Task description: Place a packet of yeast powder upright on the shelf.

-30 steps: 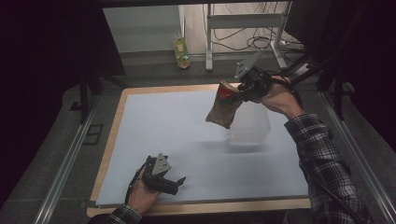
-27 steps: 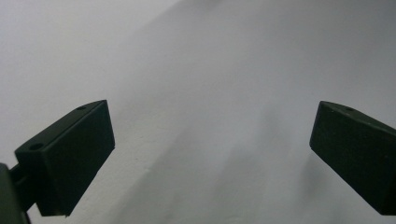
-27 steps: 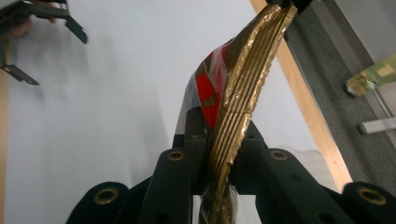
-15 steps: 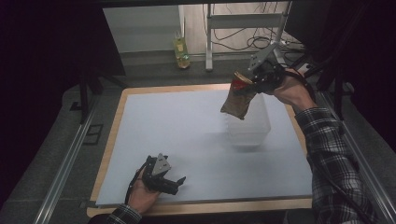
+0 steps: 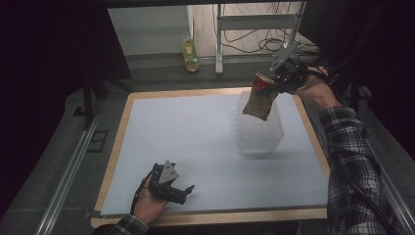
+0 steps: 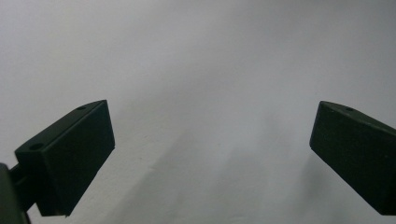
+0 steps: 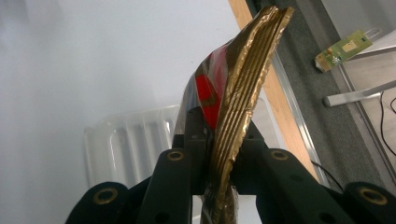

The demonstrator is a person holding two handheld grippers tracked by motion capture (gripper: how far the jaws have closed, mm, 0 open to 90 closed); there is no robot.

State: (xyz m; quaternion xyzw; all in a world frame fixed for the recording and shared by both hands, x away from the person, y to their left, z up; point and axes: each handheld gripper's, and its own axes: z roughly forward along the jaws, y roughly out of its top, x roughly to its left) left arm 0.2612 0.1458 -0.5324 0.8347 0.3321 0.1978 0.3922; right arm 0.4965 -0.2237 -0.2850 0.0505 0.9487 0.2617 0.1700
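Right claw [image 5: 277, 81] moved right; one snack bag [image 5: 260, 97], one tub [image 5: 259, 132].

A snack bag [image 5: 259, 96] hangs pinched in the right gripper [image 5: 283, 78] at upper right of the high view, just above a tub [image 5: 259, 132] standing on the mat [image 5: 195, 142]. At lower left, well apart, the left gripper [image 5: 171, 188] rests on the mat's near edge.
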